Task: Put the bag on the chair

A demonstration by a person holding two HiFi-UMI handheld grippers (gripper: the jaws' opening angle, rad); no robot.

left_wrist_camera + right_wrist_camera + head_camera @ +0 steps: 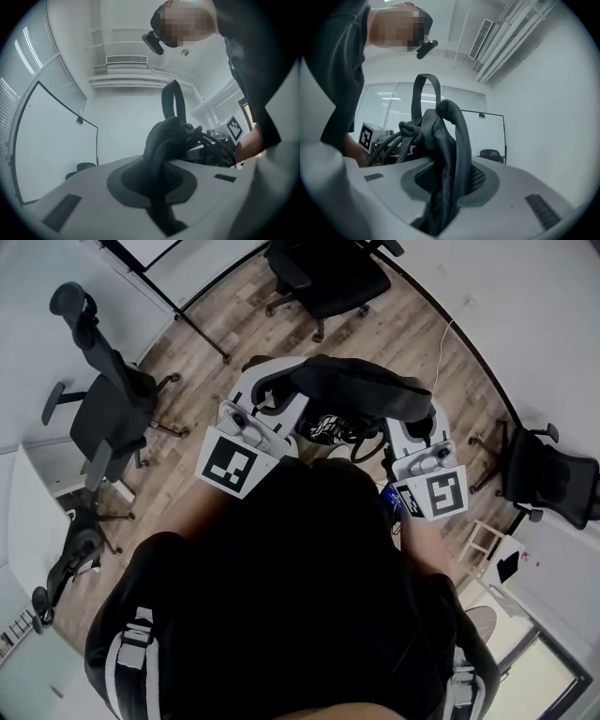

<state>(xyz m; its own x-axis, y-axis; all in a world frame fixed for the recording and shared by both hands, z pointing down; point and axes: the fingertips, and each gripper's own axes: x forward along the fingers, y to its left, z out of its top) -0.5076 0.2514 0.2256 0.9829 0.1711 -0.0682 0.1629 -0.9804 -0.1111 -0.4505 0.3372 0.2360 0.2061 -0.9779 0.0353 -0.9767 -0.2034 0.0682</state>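
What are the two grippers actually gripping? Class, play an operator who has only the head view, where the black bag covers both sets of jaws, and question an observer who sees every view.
Observer: In the left gripper view, the left gripper is shut on the bag, pinching a narrow black strip of it.
Operator: And the right one?
Observer: The right gripper view shows the right gripper shut on a thicker fold of the same bag.
Operator: Is anything else caught there?
Observer: No. A knotted cord runs beside that fold, outside the jaws.
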